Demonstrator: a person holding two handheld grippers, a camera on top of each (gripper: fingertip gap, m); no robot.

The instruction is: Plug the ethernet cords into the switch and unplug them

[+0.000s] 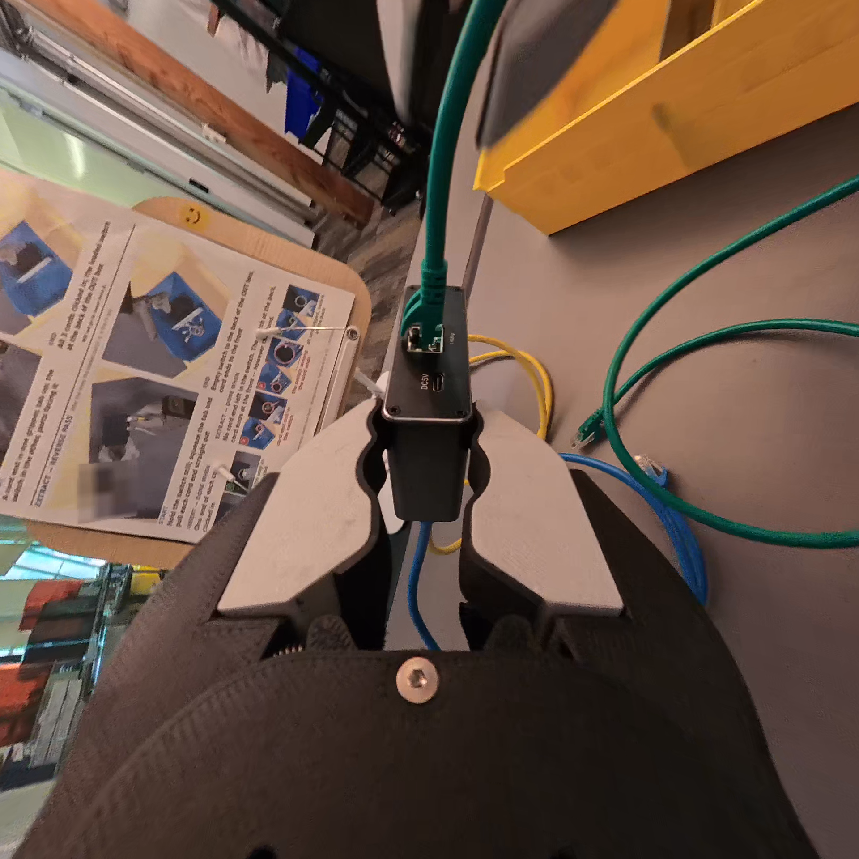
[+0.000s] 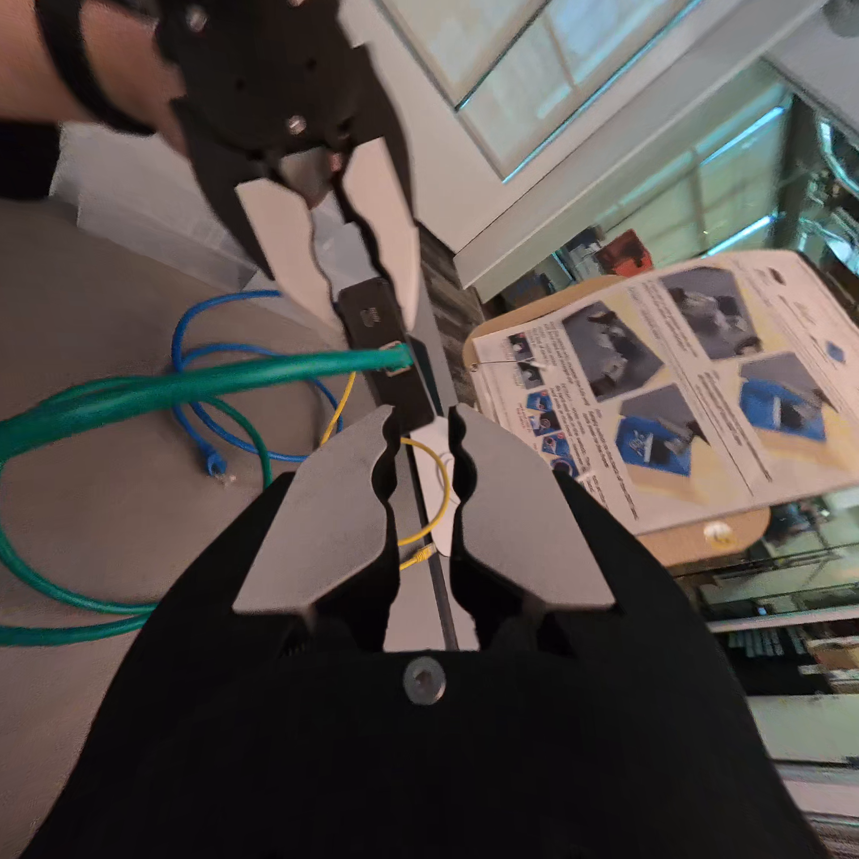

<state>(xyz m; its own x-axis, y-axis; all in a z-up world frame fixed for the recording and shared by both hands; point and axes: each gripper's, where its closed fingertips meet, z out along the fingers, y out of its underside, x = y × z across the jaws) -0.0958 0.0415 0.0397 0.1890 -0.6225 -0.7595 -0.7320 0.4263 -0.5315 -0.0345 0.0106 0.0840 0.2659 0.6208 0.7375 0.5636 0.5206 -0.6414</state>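
My left gripper (image 1: 426,413) is shut on the black switch (image 1: 430,386) and holds it by one end above the table's edge. A green ethernet cord (image 1: 439,162) is plugged into one port on the switch; the port beside it is empty. In the right wrist view my right gripper (image 2: 420,413) is open and empty, just short of the switch's (image 2: 372,320) free end. The left gripper (image 2: 367,297) holds the far end there, and the green cord (image 2: 279,372) runs off to the left. A blue plug (image 2: 216,465) and a yellow plug (image 2: 418,555) lie loose on the table.
A grey table (image 1: 720,302) bears a yellow bin (image 1: 650,130), a loose green plug (image 1: 586,430), the blue cord (image 1: 674,520) and the yellow cord (image 1: 541,386). An instruction sheet (image 1: 162,372) on a wooden board stands beyond the table's edge; it also shows in the right wrist view (image 2: 674,386). Across from one pair of fingers to the other is roughly 9 centimetres. To the blue plug (image 2: 216,465): left tips about 15 centimetres, right tips about 25 centimetres.
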